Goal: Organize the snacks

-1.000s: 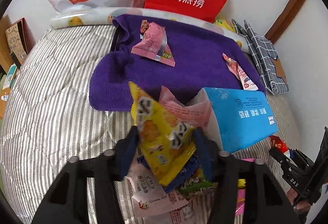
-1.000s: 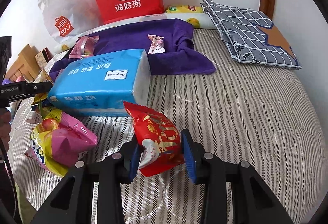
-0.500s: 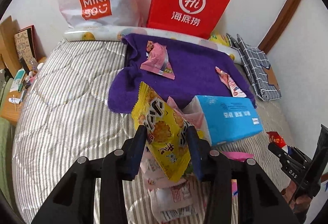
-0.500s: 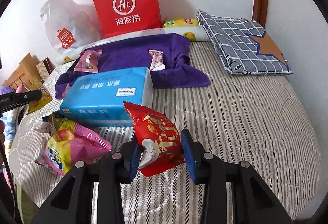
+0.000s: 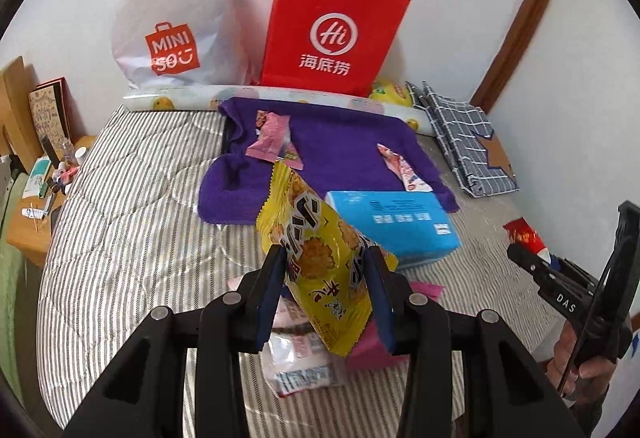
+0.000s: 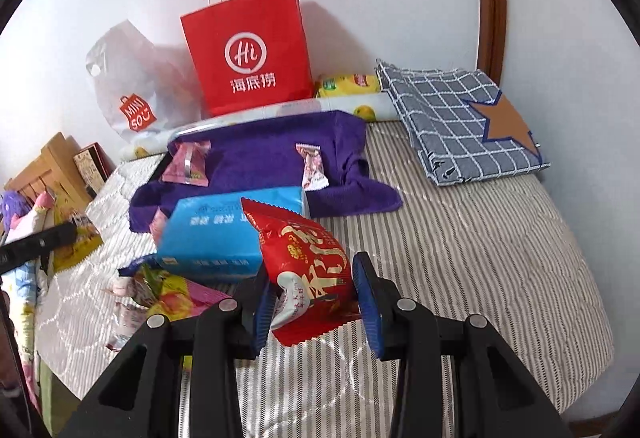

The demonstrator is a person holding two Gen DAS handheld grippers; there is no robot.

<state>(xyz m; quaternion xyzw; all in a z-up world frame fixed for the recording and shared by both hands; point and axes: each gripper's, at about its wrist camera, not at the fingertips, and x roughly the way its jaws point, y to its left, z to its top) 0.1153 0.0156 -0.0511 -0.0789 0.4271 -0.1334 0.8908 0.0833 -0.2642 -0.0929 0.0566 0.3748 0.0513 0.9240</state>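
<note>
My left gripper is shut on a yellow snack packet, held clear above a pile of loose snack packets on the striped bed. My right gripper is shut on a red snack packet, also lifted off the quilt. A purple towel lies further back with two pink packets on it. A blue tissue pack lies between the towel and the pile. In the left wrist view the right gripper shows at the right edge with a hand behind it.
A red paper bag and a white plastic bag stand against the wall behind the towel. A folded checked cloth lies at the back right. A cluttered wooden bedside table stands left of the bed.
Both grippers have risen, each carrying its packet; the bed and the snack pile look further away. The left fingers have closed in tighter on the yellow packet.
</note>
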